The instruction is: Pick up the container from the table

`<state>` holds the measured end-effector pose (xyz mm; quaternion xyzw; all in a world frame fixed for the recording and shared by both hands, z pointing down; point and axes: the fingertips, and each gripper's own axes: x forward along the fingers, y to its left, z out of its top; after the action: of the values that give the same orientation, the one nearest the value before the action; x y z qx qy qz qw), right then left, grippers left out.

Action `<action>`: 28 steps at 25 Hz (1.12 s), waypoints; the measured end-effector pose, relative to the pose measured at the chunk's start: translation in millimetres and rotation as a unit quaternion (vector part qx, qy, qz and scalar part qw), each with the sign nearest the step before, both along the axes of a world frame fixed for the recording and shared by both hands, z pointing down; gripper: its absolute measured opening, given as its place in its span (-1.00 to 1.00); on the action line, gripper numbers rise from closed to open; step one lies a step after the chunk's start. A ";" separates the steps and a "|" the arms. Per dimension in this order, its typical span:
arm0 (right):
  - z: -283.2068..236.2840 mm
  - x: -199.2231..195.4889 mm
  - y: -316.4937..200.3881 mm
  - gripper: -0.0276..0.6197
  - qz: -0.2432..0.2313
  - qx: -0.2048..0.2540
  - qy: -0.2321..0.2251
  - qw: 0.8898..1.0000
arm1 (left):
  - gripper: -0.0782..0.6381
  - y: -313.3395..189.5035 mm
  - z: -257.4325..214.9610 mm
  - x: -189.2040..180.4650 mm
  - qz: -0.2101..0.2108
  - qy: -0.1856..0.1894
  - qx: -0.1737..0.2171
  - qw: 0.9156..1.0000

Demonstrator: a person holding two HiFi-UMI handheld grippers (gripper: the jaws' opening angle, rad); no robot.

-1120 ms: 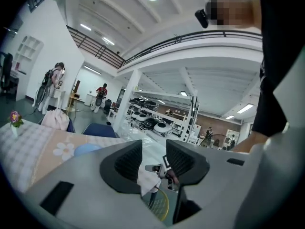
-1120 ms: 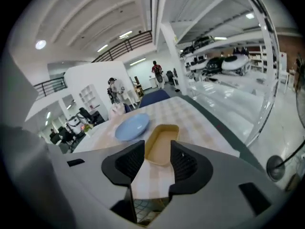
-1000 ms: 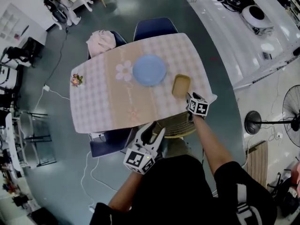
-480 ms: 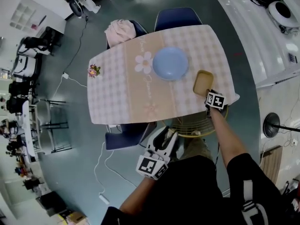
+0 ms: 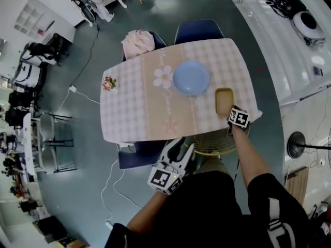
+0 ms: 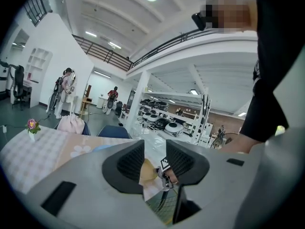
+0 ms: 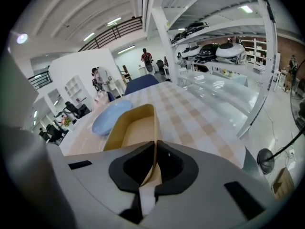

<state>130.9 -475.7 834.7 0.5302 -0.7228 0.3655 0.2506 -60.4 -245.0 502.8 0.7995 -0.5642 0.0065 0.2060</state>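
The container [image 5: 224,101] is a shallow tan rectangular tray near the table's right front corner, beside a blue plate [image 5: 191,78]. My right gripper [image 5: 231,113] sits at the tray's near end. In the right gripper view its jaws are closing, and the pads pinch the near wall of the container [image 7: 133,128] at the right gripper [image 7: 155,163]. My left gripper [image 5: 178,148] hangs below the table's front edge, away from the tray. In the left gripper view the left gripper [image 6: 155,163] is open with nothing between its pads; the container [image 6: 147,170] shows far beyond them.
The checked tablecloth covers the table [image 5: 134,112]; a small flower vase [image 5: 109,82] stands at its left. Blue chairs [image 5: 199,31] stand behind, one with a pink cloth [image 5: 138,43]. A wicker seat [image 5: 214,143] and another blue chair [image 5: 139,154] sit under the front edge.
My right gripper came down onto the tray's near end and its jaws closed over the wall. The left gripper drifted slightly; the tray stayed in place.
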 end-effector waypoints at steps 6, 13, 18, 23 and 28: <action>-100.4 -44.8 25.0 -0.88 -0.047 0.090 -0.016 0.995 | -0.40 -2.0 -26.7 -19.4 0.042 0.018 0.043 0.998; -251.1 -96.3 90.3 -0.88 -0.087 0.227 -0.054 0.969 | -0.55 -23.4 -46.2 -62.5 0.073 0.030 0.107 0.991; -310.7 -94.2 133.8 -0.88 -0.049 0.279 -0.060 0.957 | -0.75 -36.8 -52.8 -82.1 0.080 0.045 0.130 0.987; -331.4 -94.6 156.4 -0.88 -0.026 0.302 -0.046 0.952 | -0.76 -41.5 -54.1 -83.0 0.098 0.047 0.130 0.986; -344.5 -100.6 156.2 -0.88 -0.016 0.326 -0.034 0.945 | -0.76 -47.4 -54.3 -84.2 0.108 0.042 0.127 0.985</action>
<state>30.3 -319.5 490.2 0.5584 -0.8190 0.1239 0.0451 -144.6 -292.5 448.5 0.8751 -0.4613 -0.0768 0.1240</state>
